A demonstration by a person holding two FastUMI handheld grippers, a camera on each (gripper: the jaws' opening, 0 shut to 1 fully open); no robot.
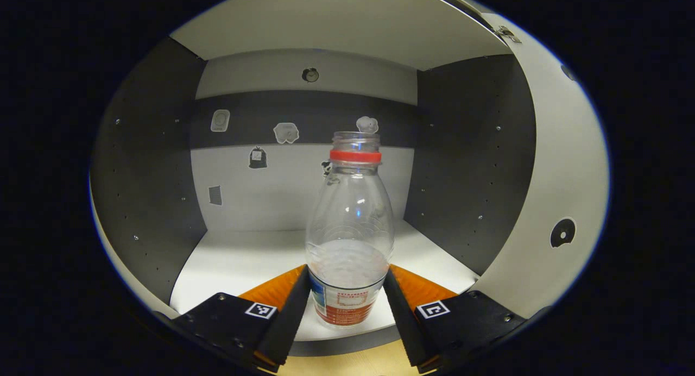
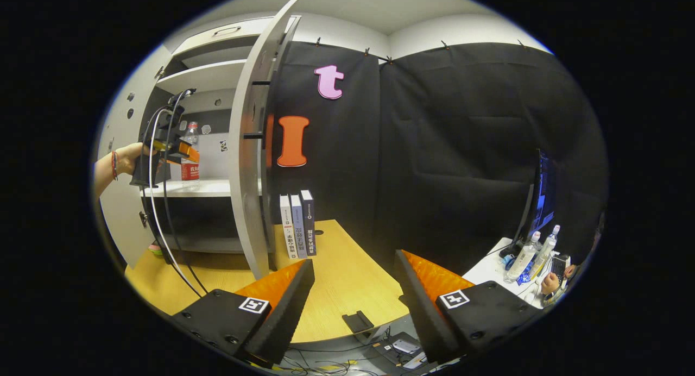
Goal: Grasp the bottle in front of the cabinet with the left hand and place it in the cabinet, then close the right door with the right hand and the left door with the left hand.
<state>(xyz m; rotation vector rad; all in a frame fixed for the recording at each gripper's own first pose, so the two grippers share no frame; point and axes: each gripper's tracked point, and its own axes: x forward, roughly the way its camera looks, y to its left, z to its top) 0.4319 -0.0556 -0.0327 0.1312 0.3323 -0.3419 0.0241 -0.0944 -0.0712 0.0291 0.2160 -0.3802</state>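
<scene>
left tongs (image 1: pixel 347 305) closed, right tongs (image 2: pixel 355 289) parted

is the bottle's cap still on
No, the bottle has an open neck with only a red ring around it, and no cap on top.

Light level: moderate, even; source not visible.
Shadows: cabinet (image 1: pixel 309 202) side walls dark, soft shadow on its shelf.
Glare: small highlights on bottle (image 1: pixel 350 224).
Distortion: strong fisheye bending at edges, both views.
Focus: sharp centrally; far desk clutter small, indistinct.
</scene>
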